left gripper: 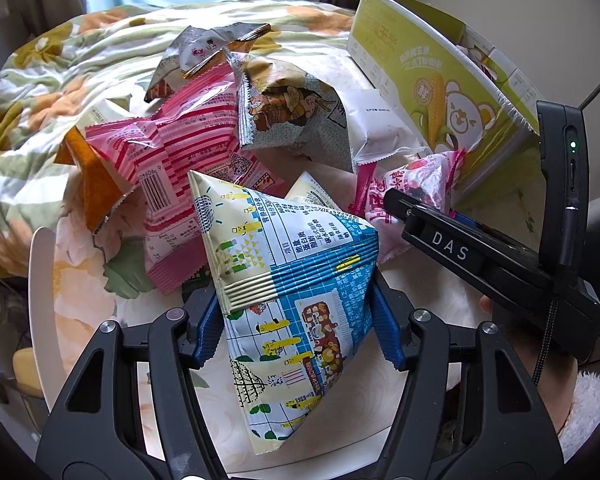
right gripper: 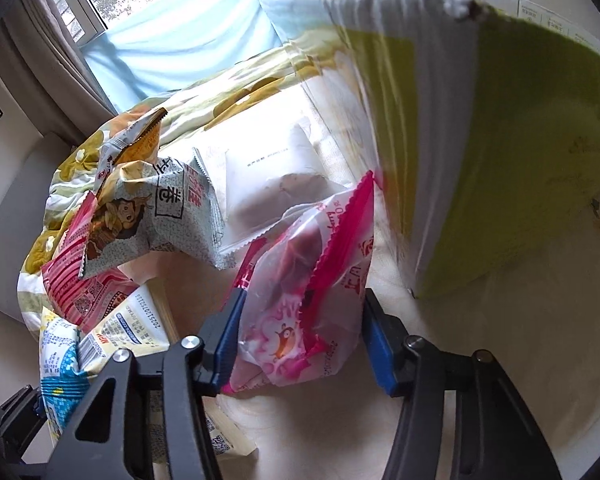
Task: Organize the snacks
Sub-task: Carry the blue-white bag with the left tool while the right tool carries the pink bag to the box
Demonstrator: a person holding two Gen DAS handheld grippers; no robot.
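Observation:
My left gripper point(left gripper: 298, 332) is shut on a blue and cream snack bag point(left gripper: 288, 280), its blue pads pressing both sides. My right gripper point(right gripper: 300, 344) is shut on a pink and clear snack bag point(right gripper: 300, 292); it also shows in the left wrist view point(left gripper: 416, 184), held by the right gripper point(left gripper: 396, 204) beside a green and white cardboard box point(left gripper: 440, 80). The box point(right gripper: 500, 140) stands open just right of the pink bag. A loose pile of snack bags lies behind: pink striped point(left gripper: 172, 160), grey cartoon point(left gripper: 296, 120), white point(left gripper: 376, 120).
The pile sits on a floral bedspread point(left gripper: 60, 80) and a pale round table point(right gripper: 340, 420). An orange packet point(left gripper: 96, 188) and a silver packet point(left gripper: 204, 52) lie at the pile's left and back. A window with blue curtain point(right gripper: 180, 40) is behind.

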